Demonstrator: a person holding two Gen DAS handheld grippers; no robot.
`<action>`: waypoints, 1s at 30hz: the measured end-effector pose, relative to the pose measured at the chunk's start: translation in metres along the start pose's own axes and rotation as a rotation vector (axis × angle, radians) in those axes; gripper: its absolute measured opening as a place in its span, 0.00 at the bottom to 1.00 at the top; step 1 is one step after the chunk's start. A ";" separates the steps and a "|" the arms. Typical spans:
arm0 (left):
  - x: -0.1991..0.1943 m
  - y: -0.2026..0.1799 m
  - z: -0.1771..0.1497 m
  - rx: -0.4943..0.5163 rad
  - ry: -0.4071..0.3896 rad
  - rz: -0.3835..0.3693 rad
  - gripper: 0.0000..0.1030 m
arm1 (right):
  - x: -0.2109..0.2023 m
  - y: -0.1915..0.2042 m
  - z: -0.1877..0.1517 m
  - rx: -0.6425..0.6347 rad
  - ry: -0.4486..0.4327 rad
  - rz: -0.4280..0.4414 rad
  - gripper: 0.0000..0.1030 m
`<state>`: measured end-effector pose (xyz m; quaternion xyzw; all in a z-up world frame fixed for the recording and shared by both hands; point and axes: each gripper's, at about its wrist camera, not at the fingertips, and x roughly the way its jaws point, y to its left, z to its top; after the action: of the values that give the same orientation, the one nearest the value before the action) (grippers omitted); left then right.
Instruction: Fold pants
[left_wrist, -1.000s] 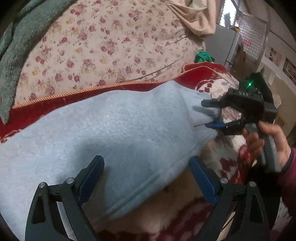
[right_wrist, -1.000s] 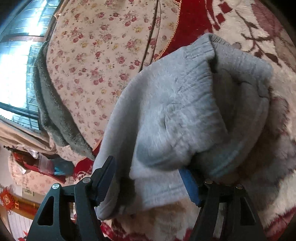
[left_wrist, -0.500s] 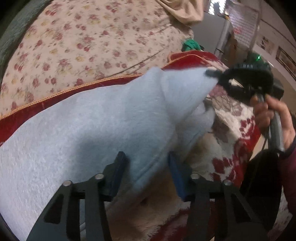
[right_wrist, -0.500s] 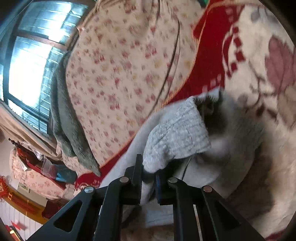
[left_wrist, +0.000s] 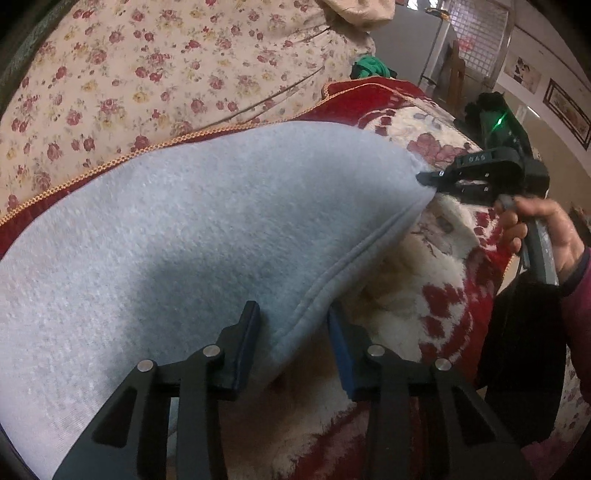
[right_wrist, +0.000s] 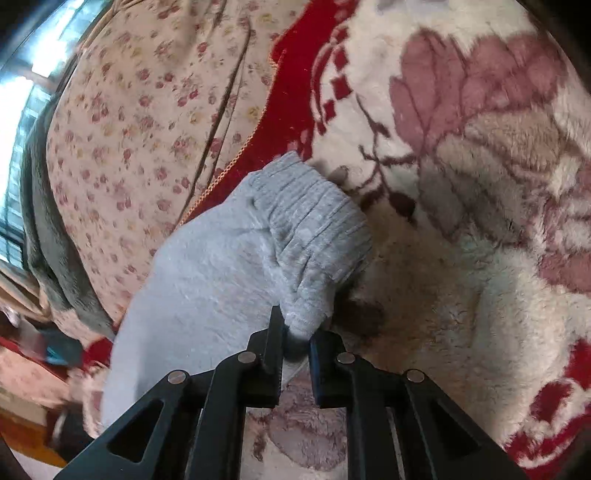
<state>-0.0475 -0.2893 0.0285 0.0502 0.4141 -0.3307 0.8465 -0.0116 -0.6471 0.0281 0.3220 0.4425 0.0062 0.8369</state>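
Note:
Light grey fleece pants (left_wrist: 184, 229) lie spread over a bed. Their stitched hem (left_wrist: 351, 258) runs down between the fingers of my left gripper (left_wrist: 291, 314). Those jaws are closing, with the hem edge between them and a gap still showing at the right pad. At the far right, my right gripper (left_wrist: 424, 179) pinches the corner of the pants, pulling it taut. In the right wrist view the ribbed cuff (right_wrist: 317, 229) bunches down into my right gripper (right_wrist: 295, 325). Its jaws are easing open a little, but both pads still press on the cuff.
A red and cream flowered plush blanket (left_wrist: 424, 295) covers the bed under the pants. A small-flowered sheet (left_wrist: 147, 74) rises behind, with a green cloth (left_wrist: 369, 68) at its end. A grey-green blanket (right_wrist: 48, 221) lies by the window. A person's hand (left_wrist: 546, 229) holds the right gripper's handle.
Both grippers narrowed from wide open. The right one took hold of the cuff and drew it outward, flattening the raised corner. The left jaws closed in around the hem.

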 end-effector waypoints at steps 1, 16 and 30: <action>-0.004 -0.001 0.000 0.007 -0.002 0.004 0.36 | -0.006 0.005 0.001 -0.025 -0.010 -0.023 0.21; -0.004 0.008 0.044 -0.126 -0.105 -0.002 0.88 | 0.005 0.126 0.024 -0.454 -0.124 -0.122 0.66; -0.003 0.034 0.057 -0.114 -0.042 -0.036 0.88 | 0.061 0.112 0.024 -0.524 0.056 -0.223 0.62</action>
<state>0.0100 -0.2816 0.0609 -0.0125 0.4153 -0.3225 0.8505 0.0745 -0.5528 0.0539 0.0439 0.4814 0.0372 0.8746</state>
